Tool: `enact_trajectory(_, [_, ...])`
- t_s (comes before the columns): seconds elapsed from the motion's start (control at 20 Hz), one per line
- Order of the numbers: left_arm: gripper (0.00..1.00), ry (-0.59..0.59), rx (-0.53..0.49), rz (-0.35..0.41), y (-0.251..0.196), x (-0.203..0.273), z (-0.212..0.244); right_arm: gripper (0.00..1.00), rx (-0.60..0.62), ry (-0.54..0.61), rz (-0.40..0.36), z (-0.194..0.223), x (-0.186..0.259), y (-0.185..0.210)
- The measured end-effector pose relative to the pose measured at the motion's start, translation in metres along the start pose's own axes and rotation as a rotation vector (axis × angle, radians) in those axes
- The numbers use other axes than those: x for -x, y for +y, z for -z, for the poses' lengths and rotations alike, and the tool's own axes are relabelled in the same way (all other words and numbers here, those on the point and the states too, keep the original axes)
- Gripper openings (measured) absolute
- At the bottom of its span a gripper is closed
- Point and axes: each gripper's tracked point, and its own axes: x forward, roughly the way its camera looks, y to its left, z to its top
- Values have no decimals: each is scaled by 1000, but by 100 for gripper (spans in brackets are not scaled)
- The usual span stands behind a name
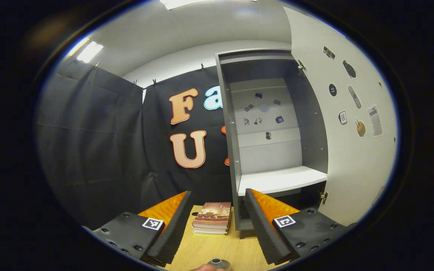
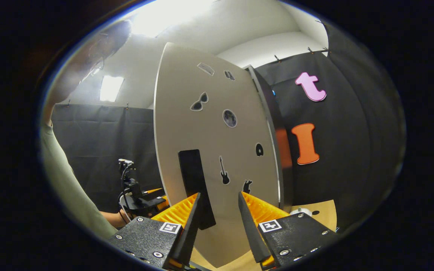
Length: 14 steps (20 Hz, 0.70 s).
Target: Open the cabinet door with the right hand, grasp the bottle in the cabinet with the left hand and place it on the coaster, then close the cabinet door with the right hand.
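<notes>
The grey cabinet (image 1: 236, 150) stands open, its white shelf (image 1: 277, 180) bare. Its door (image 1: 352, 158) is swung out to the right, inner face covered in stickers. My left gripper (image 1: 217, 192) is open in front of the cabinet with nothing between its fingers. A grey bottle cap (image 1: 217, 262) shows low at the bottom edge, below the fingers; the bottle's body is hidden. In the right gripper view the door's outer face (image 2: 220, 131) fills the middle. My right gripper (image 2: 219, 194) is open close to it, its left finger beside the black handle (image 2: 192, 169).
A stack of books (image 1: 212, 218) lies on the wooden table (image 1: 217, 244) left of the cabinet's foot. A person in a green sleeve (image 2: 66, 188) stands at the left, holding the other gripper (image 2: 138, 197). A small white round thing (image 2: 300, 211) sits on the table right of the door.
</notes>
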Motion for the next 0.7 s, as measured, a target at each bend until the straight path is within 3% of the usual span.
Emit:
enact_trajectory(0.05, [88,3,-5,2,1,-2,0,61,-8,2,-18,1,-4,4])
enact_trajectory(0.2, [94,5,-19,0,11,-1,0,61,-19,12,-62,3,-16,13])
enact_trajectory(0.5, [94,-3,-12,-25,51,-14,-9,62,-17,35,-148,21,-45,19])
enact_trajectory(0.7, [94,-6,-8,-46,77,-28,-7,62,-48,15,-148,21,-70,16])
